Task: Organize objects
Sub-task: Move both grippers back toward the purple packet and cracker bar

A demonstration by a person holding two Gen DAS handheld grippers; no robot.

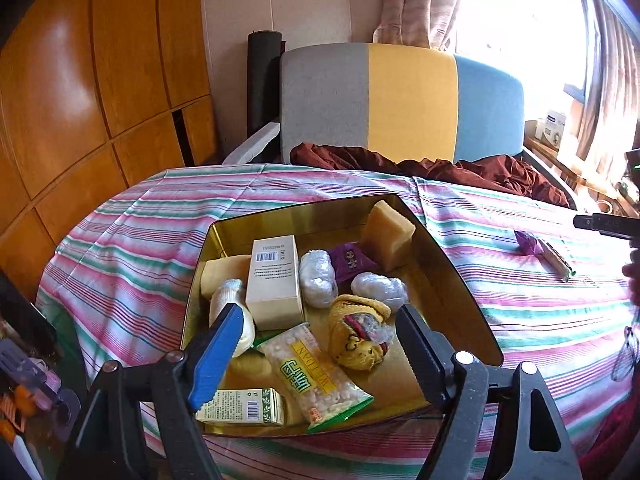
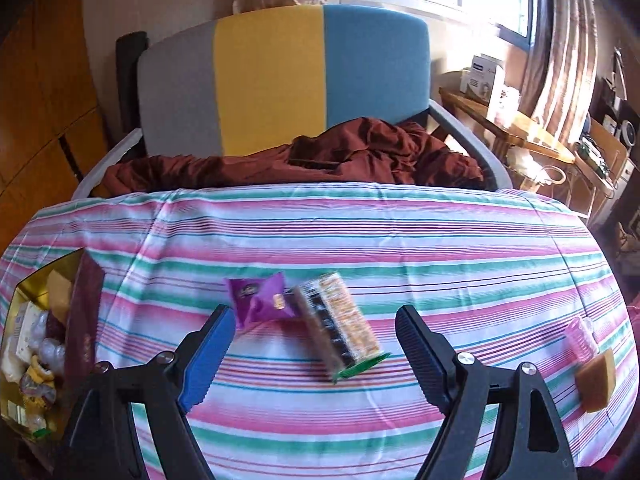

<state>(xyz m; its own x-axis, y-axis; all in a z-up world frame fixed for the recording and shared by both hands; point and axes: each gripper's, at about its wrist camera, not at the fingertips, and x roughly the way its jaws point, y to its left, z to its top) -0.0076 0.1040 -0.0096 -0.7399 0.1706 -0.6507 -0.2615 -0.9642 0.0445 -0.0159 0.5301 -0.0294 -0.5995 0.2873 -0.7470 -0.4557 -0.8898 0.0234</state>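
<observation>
A gold tin box [image 1: 452,280] sits on the striped cloth and holds several items: a beige carton [image 1: 274,280], a snack packet [image 1: 316,376], a yellow plush [image 1: 360,332], a green-print carton [image 1: 244,406], wrapped white lumps and yellow sponges. My left gripper [image 1: 316,340] is open and empty above the box's near half. My right gripper [image 2: 312,340] is open and empty over a purple packet [image 2: 258,298] and a long snack bar pack [image 2: 340,328] lying on the cloth. The box also shows at the left of the right wrist view [image 2: 86,332].
A yellow sponge [image 2: 596,382] and a pink ribbed cup [image 2: 580,338] lie near the table's right edge. A grey, yellow and blue chair [image 2: 272,80] with a maroon jacket [image 2: 320,156] stands behind the table. Wooden wardrobe at left, cluttered side table at right.
</observation>
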